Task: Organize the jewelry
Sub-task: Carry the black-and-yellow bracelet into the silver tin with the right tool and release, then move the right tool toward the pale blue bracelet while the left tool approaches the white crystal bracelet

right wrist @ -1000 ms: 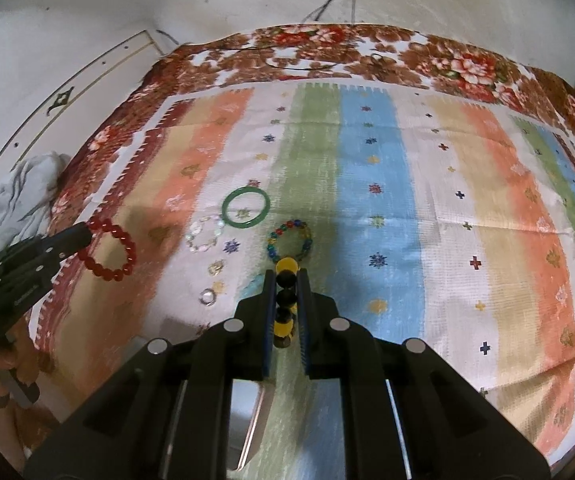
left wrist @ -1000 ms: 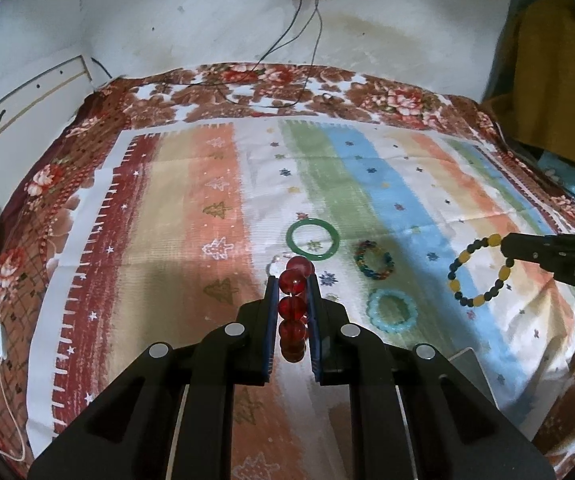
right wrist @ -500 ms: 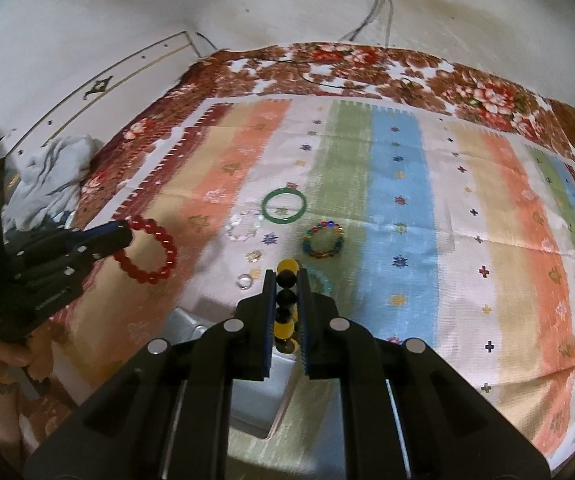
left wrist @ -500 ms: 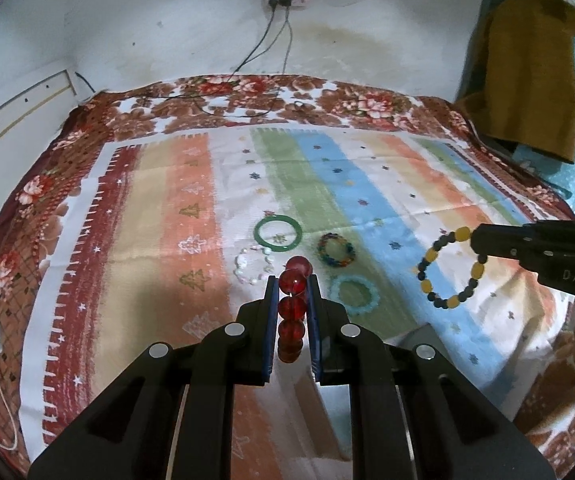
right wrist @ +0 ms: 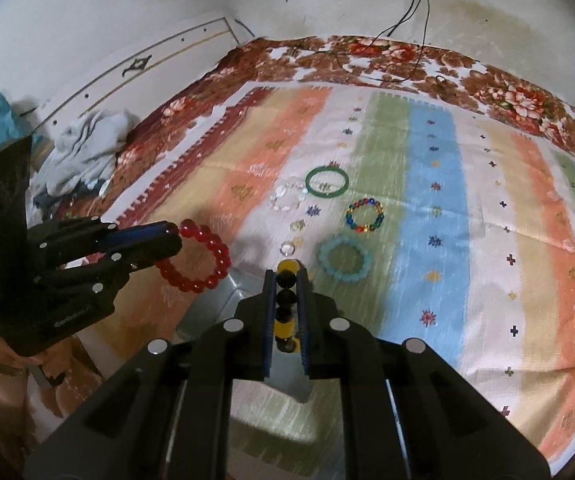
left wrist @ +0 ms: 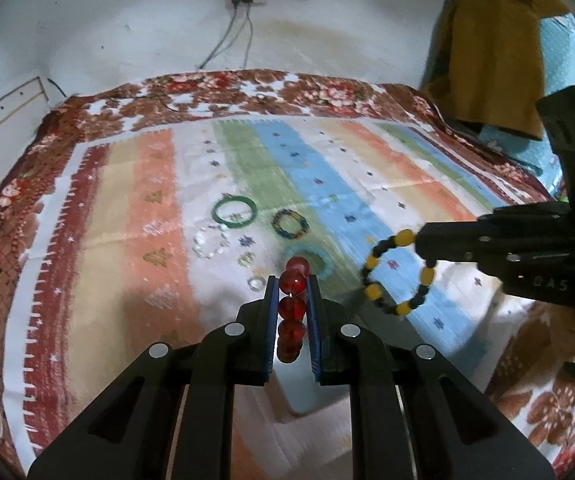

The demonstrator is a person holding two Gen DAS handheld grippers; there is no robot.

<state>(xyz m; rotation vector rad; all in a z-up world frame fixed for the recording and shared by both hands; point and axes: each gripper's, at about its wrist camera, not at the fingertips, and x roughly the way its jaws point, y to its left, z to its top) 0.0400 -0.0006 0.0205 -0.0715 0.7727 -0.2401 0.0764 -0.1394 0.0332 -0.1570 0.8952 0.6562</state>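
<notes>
Striped bedspread [right wrist: 439, 200] below; left gripper [left wrist: 292, 280] jaws clenched on red bead bracelet [right wrist: 197, 258], right gripper [right wrist: 287, 276] jaws on yellow-and-black bracelet [left wrist: 397, 276]; both look light, floppy, probably slippery; pinch across the beads.

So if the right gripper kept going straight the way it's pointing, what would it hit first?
Probably the pale turquoise bracelet on the striped cloth, just beyond the right gripper and slightly right of its line. Depth is uncertain; it might land on bare cloth beside it.
</notes>
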